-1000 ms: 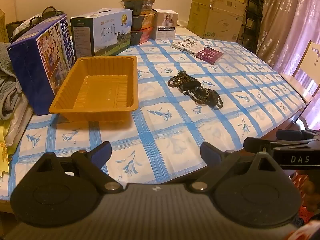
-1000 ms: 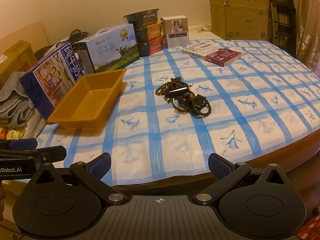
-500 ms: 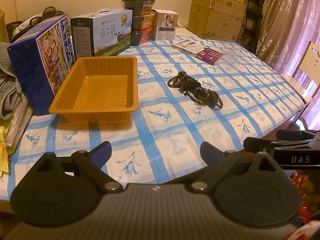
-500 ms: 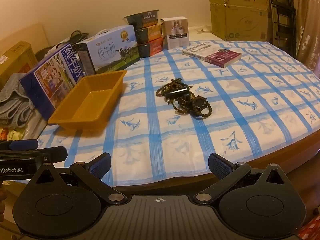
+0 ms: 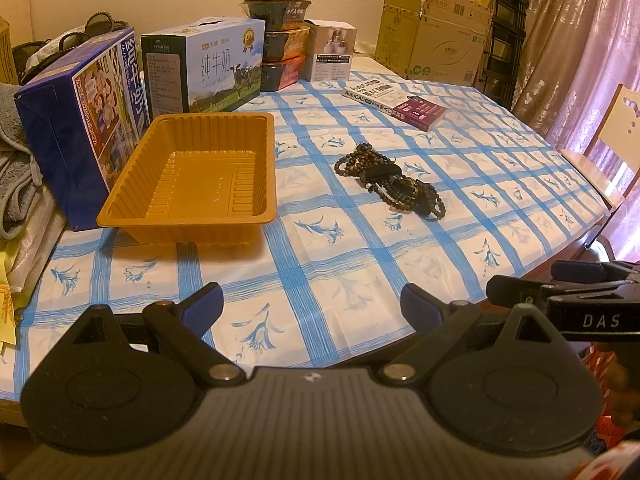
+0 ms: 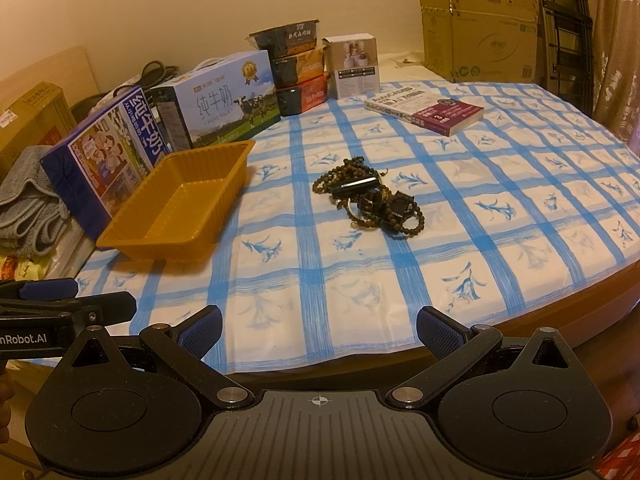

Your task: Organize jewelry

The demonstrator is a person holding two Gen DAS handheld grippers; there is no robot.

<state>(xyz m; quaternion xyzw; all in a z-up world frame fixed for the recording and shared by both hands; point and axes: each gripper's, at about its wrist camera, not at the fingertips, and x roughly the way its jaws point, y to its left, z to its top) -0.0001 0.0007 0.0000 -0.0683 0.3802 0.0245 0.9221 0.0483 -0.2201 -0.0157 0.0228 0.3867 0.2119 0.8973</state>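
A pile of dark beaded bracelets (image 5: 390, 182) lies on the blue-checked tablecloth, also in the right wrist view (image 6: 370, 198). An empty orange plastic tray (image 5: 192, 176) stands left of the pile, also in the right wrist view (image 6: 180, 204). My left gripper (image 5: 312, 306) is open and empty over the table's near edge. My right gripper (image 6: 318, 330) is open and empty at the near edge, well short of the pile. The right gripper shows at the right in the left wrist view (image 5: 560, 284); the left gripper shows at the left in the right wrist view (image 6: 68, 300).
Milk cartons (image 5: 80, 120) (image 5: 204, 68), stacked food bowls (image 5: 282, 44) and a small white box (image 5: 330, 56) line the back left. A book (image 5: 394, 98) lies at the back. Cardboard boxes (image 5: 436, 32) stand behind. A chair (image 5: 608, 136) is at the right.
The right gripper has shifted slightly forward and up toward the table. The left gripper and the objects have not moved.
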